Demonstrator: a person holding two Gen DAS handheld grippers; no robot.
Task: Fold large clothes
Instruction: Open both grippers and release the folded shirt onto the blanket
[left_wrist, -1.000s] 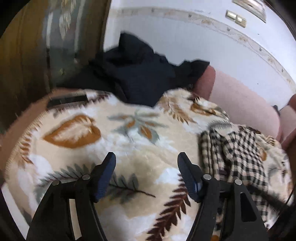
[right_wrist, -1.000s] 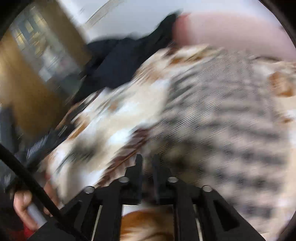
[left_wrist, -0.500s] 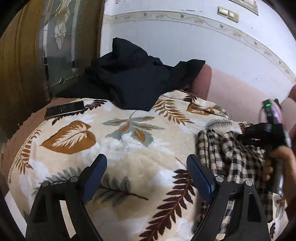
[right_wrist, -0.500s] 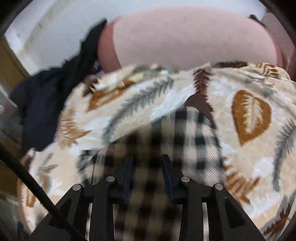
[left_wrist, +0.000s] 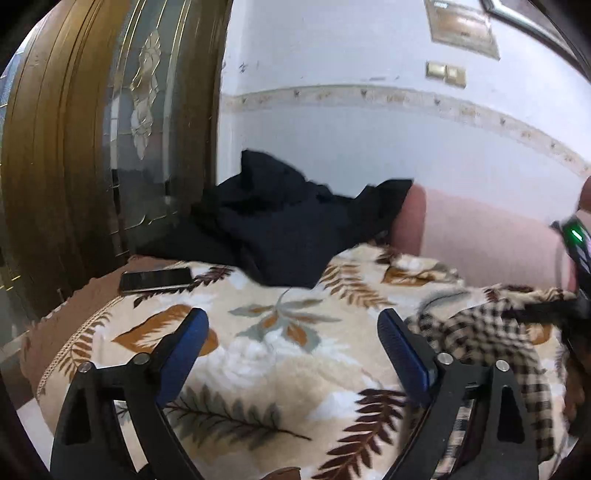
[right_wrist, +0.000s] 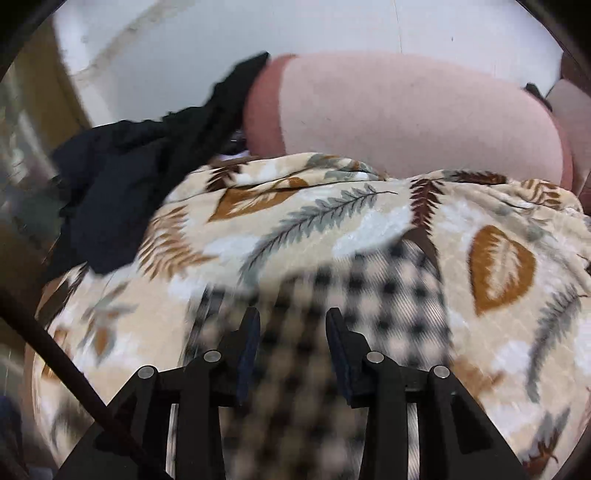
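Note:
A black-and-cream checked garment (left_wrist: 480, 332) lies bunched on a leaf-patterned blanket (left_wrist: 266, 343) over a sofa; in the right wrist view the garment (right_wrist: 369, 295) is blurred, just under and ahead of the fingers. My left gripper (left_wrist: 293, 325) is wide open and empty above the blanket, left of the garment. My right gripper (right_wrist: 292, 317) is partly open with nothing between its fingers, right over the garment; its body shows at the right edge of the left wrist view (left_wrist: 576, 243).
A pile of black clothes (left_wrist: 288, 229) lies at the sofa's back left, also in the right wrist view (right_wrist: 122, 177). A phone (left_wrist: 155, 279) lies on the blanket's left edge. Pink back cushions (right_wrist: 406, 110), a white wall and a wooden door (left_wrist: 74, 147) surround the sofa.
My right gripper has opened from shut and now hovers over the checked garment. My left gripper has opened wider and tilted up, showing more wall.

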